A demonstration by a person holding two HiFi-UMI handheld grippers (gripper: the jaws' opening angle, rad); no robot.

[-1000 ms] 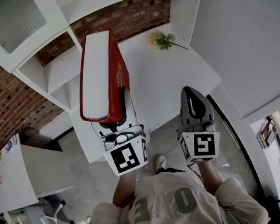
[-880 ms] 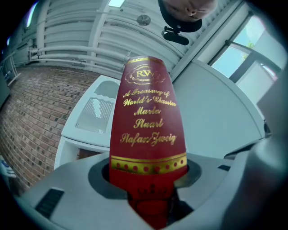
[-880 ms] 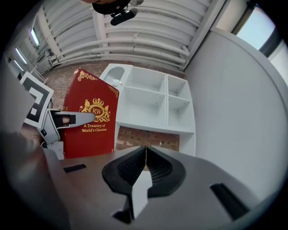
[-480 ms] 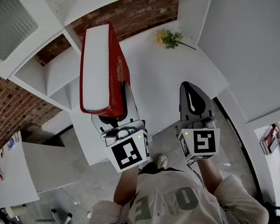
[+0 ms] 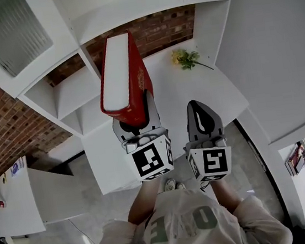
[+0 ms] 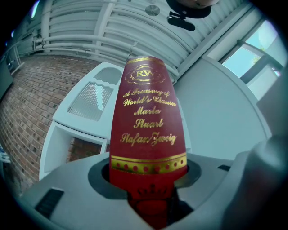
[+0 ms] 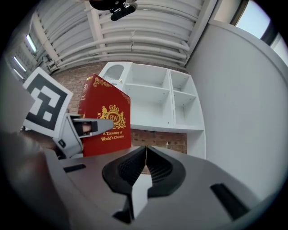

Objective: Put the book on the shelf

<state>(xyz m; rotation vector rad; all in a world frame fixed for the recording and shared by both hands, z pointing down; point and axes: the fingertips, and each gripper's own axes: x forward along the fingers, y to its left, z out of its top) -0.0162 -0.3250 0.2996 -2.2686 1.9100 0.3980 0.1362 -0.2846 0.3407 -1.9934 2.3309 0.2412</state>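
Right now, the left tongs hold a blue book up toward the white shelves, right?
Not blue: the book in the left tongs is red with gold lettering, as the left gripper view shows. The rest is right.

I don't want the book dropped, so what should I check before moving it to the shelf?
1. Left gripper shut on book: ok.
2. Book upright, spine facing that gripper's camera: ok.
3. Right gripper shut, holding nothing, apart from book: ok.
4. Shelf compartments bare: ok.
5. Flower lies apart from book: ok.
6. Book fits a compartment: cannot tell.
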